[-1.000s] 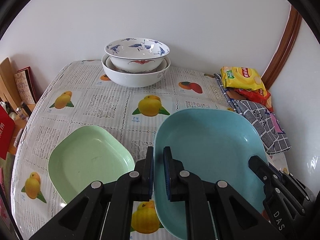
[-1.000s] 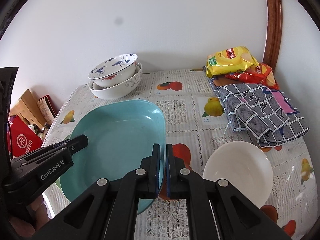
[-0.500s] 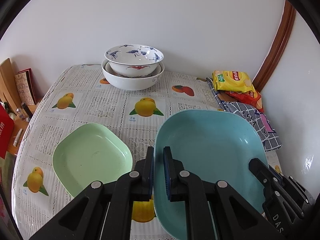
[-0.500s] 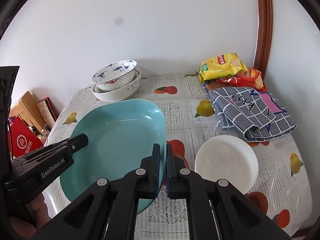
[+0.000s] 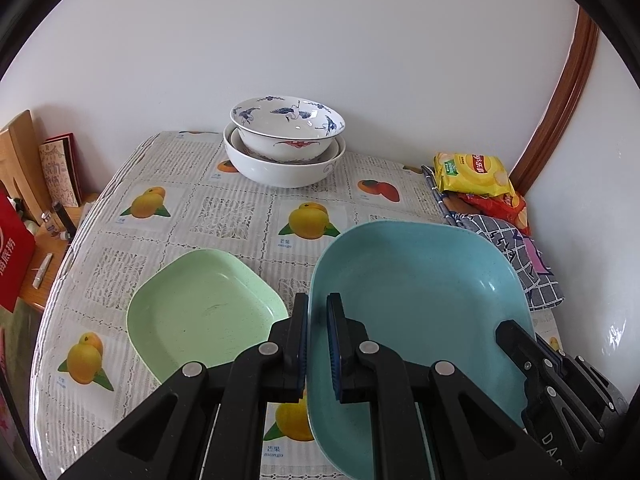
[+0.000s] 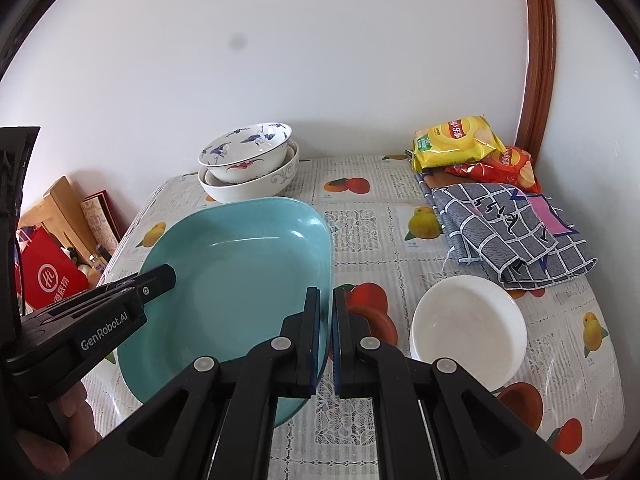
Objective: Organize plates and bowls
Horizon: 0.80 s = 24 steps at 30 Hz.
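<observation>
A large blue plate (image 5: pixel 420 300) is held above the table by both grippers. My left gripper (image 5: pixel 318 312) is shut on its left rim. My right gripper (image 6: pixel 326 304) is shut on its right rim; the plate also shows in the right wrist view (image 6: pixel 240 276). A green plate (image 5: pixel 200 316) lies on the table to the left of and below the blue plate. Two stacked bowls (image 5: pixel 286 144), a blue-patterned one inside a white one, stand at the back; they also show in the right wrist view (image 6: pixel 248 164). A white bowl (image 6: pixel 468 328) sits on the table at the right.
Snack bags (image 6: pixel 460 140) and a folded checked cloth (image 6: pixel 508 232) lie at the back right by the wall. A red bag (image 6: pixel 48 280) and wooden items (image 5: pixel 24 160) stand beyond the table's left edge. The table (image 5: pixel 224 216) has a fruit-print cover.
Both grippers and the blue plate have risen and pulled back from the table; the bowls and green plate look smaller and farther. The grips have not changed.
</observation>
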Tool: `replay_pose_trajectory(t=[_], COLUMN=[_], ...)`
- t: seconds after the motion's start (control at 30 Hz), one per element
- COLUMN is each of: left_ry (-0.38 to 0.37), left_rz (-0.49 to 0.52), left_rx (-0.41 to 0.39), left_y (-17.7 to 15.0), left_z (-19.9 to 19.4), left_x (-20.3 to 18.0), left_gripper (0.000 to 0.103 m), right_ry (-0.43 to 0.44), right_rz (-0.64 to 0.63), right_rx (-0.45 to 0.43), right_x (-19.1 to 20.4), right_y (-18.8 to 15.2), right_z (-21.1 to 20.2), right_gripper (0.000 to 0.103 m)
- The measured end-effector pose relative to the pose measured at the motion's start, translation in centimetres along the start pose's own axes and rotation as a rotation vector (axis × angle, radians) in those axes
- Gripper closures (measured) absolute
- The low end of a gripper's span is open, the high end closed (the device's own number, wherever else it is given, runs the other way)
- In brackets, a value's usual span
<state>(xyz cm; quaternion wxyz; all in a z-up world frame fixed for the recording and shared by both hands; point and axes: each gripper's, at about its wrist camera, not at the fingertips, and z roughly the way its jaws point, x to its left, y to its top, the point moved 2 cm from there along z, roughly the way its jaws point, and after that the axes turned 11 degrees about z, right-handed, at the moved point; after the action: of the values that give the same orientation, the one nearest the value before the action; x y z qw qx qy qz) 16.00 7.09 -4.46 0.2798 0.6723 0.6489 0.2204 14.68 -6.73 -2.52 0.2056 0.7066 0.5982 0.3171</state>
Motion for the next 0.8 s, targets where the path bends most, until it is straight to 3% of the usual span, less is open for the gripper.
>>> replay_pose_trajectory(t=[0.8], left_ry=[0.014], left_rz=[-0.035], left_rx=[0.010], left_y=[-0.6], left_z=[0.1], left_x=[2.3], left_gripper=[0.093], right_ry=[0.003], right_rz=[-0.020], right_rx=[0.019], right_x=[2.0], right_y=[-1.1], right_z=[0.8], right_gripper=[0.098])
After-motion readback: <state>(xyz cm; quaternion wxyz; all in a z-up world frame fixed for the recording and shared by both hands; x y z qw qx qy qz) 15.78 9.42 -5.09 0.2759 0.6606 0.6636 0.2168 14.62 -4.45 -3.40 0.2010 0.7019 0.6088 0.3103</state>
